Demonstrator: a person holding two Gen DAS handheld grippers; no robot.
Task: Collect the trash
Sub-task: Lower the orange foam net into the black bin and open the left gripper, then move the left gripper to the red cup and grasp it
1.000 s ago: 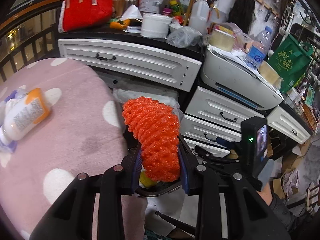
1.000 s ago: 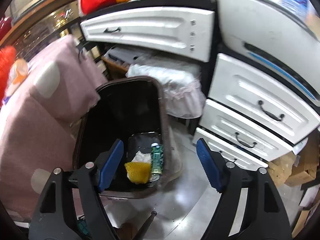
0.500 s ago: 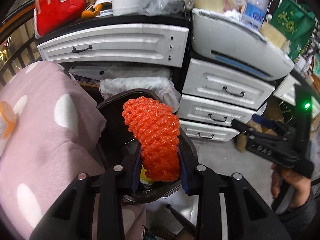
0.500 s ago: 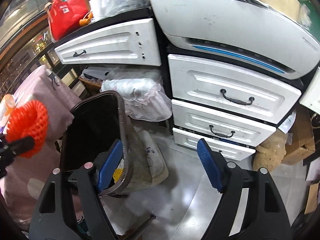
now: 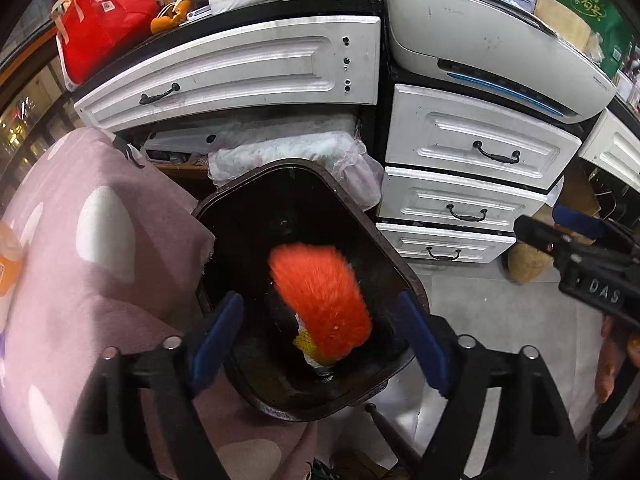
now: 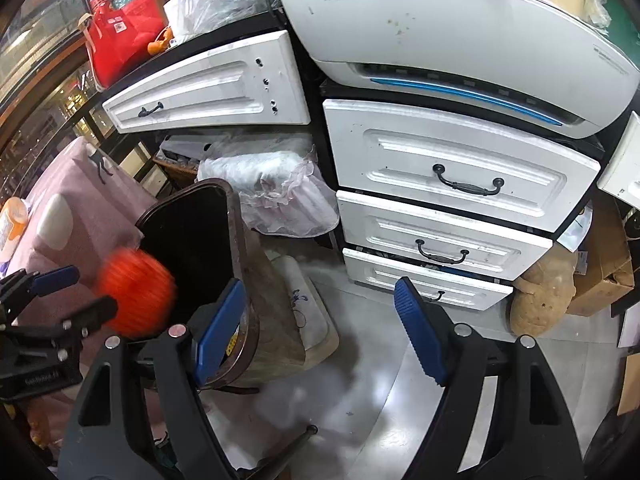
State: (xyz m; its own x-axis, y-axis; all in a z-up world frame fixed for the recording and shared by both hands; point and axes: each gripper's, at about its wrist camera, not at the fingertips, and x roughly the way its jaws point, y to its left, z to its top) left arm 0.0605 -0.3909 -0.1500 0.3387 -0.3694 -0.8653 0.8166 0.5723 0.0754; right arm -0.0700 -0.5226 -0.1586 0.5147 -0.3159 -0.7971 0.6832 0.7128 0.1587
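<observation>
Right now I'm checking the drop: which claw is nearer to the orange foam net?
Left. The left claw hangs open right over the trash bin, with the orange foam net blurred between its fingers. The right claw is open, off beside the bin.

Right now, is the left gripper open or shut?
Open: the left gripper has its jaws spread wide, and the blurred orange net falls free into the bin.

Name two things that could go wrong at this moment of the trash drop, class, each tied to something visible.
1. The orange foam net, blurred in mid-fall between the open left gripper fingers, might catch the trash bin rim and bounce out.
2. The right gripper, also open, has one finger near that rim and could nudge the bin.
</observation>
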